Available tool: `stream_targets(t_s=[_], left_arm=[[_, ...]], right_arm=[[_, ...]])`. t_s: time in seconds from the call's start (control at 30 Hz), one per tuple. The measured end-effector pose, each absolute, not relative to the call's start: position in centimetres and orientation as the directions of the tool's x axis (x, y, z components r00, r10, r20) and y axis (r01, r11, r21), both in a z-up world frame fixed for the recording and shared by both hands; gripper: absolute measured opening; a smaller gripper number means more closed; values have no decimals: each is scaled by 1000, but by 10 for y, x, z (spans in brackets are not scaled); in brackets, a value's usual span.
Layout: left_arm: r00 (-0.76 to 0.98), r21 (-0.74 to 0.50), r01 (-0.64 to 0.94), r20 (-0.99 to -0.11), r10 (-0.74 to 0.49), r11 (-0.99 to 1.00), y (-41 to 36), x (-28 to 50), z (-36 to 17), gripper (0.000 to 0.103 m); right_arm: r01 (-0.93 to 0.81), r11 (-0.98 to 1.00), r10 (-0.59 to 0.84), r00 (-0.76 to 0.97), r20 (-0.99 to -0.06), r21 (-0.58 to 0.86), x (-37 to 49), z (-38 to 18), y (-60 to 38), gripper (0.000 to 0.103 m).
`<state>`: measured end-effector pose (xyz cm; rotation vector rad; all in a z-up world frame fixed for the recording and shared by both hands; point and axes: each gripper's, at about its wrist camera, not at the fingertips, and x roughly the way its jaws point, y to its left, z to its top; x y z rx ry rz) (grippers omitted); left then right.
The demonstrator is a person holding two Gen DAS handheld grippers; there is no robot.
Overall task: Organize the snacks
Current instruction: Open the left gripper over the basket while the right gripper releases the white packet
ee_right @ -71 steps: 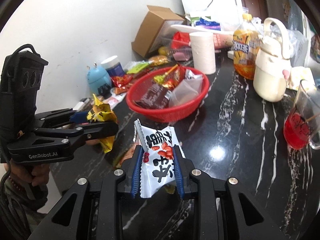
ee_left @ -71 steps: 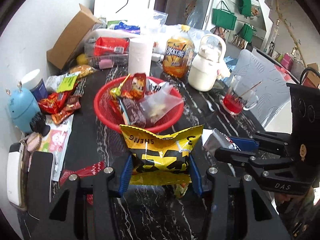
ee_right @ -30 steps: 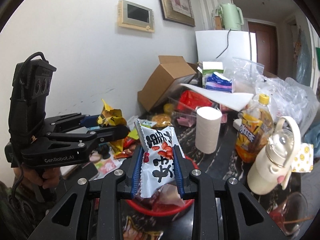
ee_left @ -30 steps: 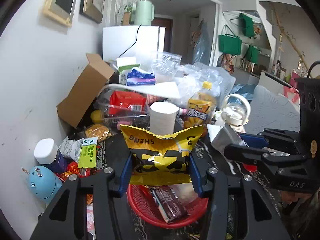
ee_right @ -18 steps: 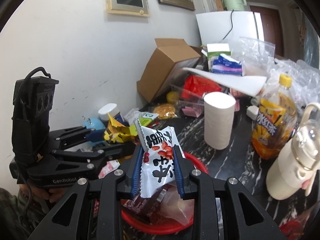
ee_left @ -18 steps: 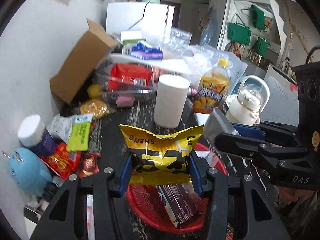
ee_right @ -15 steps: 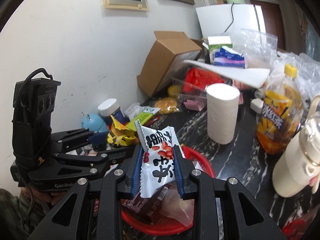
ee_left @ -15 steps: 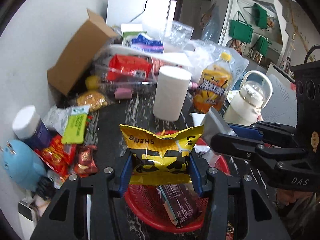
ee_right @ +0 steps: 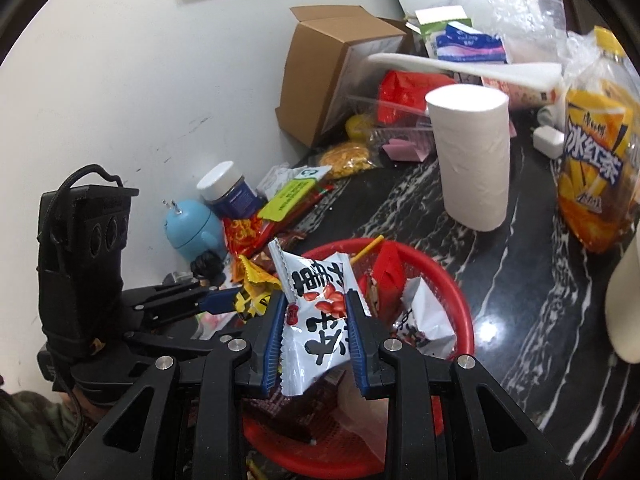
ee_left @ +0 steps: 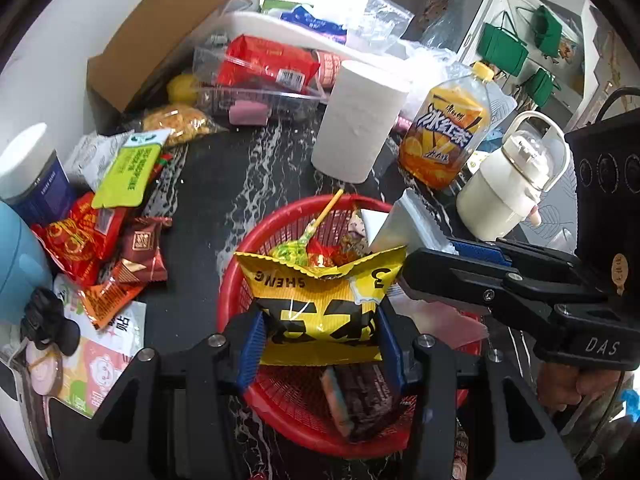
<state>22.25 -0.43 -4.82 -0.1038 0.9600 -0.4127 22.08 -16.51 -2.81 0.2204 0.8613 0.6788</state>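
Note:
My left gripper (ee_left: 320, 328) is shut on a yellow and black snack bag (ee_left: 320, 304) and holds it over the red mesh basket (ee_left: 248, 252). My right gripper (ee_right: 316, 320) is shut on a white peanut packet (ee_right: 320, 312), also above that red basket (ee_right: 452, 280). In the left wrist view the right gripper (ee_left: 444, 248) comes in from the right with the white packet (ee_left: 404, 224) over the basket's far rim. Seen from the right wrist, the left gripper (ee_right: 224, 300) carries the yellow bag (ee_right: 256, 284) at the basket's left edge. Several snacks lie in the basket.
Loose snack packets (ee_left: 100, 240) lie on the black marble table (ee_left: 224, 176) left of the basket. Behind it stand a paper roll (ee_left: 356, 124), an iced tea bottle (ee_left: 444, 136) and a cream kettle (ee_left: 508, 184). A cardboard box (ee_right: 328, 68) leans against the wall.
Both grippers have sunk and tipped downward with their packets, so the red basket now lies right beneath them. Neither grip has changed.

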Motion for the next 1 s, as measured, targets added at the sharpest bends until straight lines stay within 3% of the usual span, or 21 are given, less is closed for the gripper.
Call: stream_targets(t_s=[0.6,0.8,1.0], left_arm=[[537,-244,257,-768,-348,935,-5,232,-56,49],[553,-230,264,-759,-343,937,-6,227,-50,49],[595,-206,280,-729,-338,938,-6,217,-37,49]], right_arm=[[-413,807,576,396,-715,421,231,-50,-158,32],[-411,825,550,423,-720,389,225,-37,-164,54],[-430,828,543,459,-703,358,219,-24,-169,55]])
